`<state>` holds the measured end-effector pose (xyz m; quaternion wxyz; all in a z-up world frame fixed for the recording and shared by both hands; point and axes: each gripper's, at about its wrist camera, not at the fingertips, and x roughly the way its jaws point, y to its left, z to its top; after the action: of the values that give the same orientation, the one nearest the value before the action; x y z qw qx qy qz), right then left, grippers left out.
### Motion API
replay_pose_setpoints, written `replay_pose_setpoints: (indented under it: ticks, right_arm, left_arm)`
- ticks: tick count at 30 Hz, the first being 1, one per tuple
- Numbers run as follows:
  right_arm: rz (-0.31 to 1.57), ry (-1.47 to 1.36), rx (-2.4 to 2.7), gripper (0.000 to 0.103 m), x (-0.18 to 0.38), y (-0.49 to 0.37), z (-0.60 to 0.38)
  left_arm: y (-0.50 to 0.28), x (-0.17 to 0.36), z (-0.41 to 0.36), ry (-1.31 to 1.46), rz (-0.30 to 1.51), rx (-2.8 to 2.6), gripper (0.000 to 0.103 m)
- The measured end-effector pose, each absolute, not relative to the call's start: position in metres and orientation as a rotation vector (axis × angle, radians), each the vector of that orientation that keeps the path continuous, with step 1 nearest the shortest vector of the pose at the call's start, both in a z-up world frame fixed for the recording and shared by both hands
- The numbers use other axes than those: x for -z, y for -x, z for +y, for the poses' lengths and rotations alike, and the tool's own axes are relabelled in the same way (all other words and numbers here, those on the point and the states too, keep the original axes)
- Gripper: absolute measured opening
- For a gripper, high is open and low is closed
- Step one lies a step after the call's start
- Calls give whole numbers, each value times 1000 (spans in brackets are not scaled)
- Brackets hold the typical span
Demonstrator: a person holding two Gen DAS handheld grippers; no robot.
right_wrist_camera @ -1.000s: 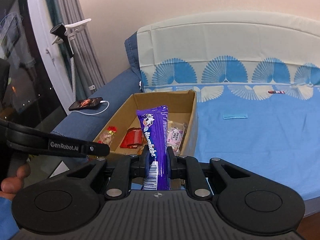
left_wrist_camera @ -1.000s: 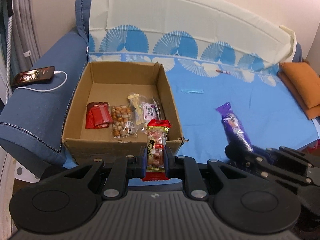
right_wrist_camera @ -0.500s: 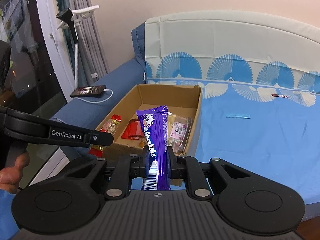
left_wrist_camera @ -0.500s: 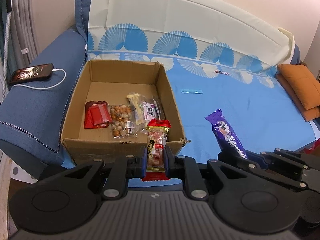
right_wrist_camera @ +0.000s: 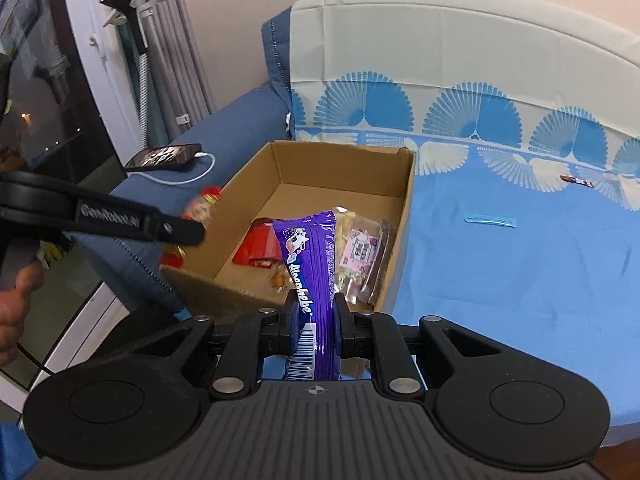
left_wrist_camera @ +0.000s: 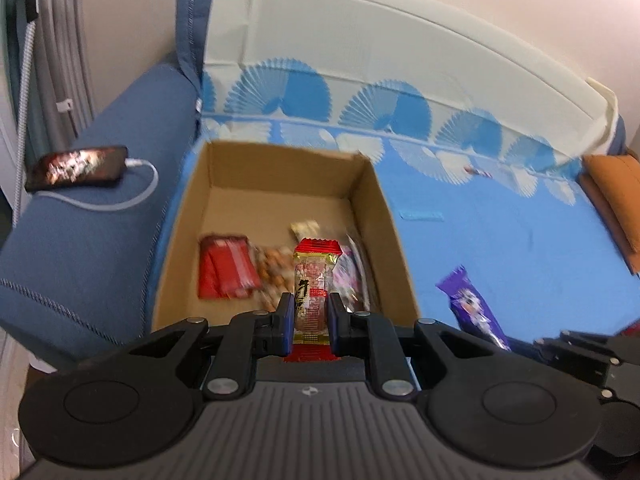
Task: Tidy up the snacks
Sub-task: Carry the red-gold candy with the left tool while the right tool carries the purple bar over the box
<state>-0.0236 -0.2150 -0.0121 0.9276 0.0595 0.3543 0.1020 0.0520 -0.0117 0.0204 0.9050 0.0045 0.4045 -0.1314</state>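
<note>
While angled downward, left gripper (left_wrist_camera: 310, 314) clamps red-gold packet (left_wrist_camera: 314, 280), cardboard box (left_wrist_camera: 384, 216) ahead

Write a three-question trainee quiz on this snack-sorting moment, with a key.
1. True or false: the left gripper is empty.
2. Which snack is clamped in the right gripper? A) purple bar B) red packet C) pink packet
3. Fill in: the phone lies on the sofa's ____.

Key: 1. False, it grips a red-ended snack. 2. A. 3. Armrest.
</note>
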Motion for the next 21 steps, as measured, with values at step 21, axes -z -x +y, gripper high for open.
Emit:
replay_pose_setpoints:
  ticks: [21]
  right_arm:
    - [816, -136, -227, 17, 48, -119, -209]
  left_arm:
    - [-193, 35, -18, -69, 967, 193, 18]
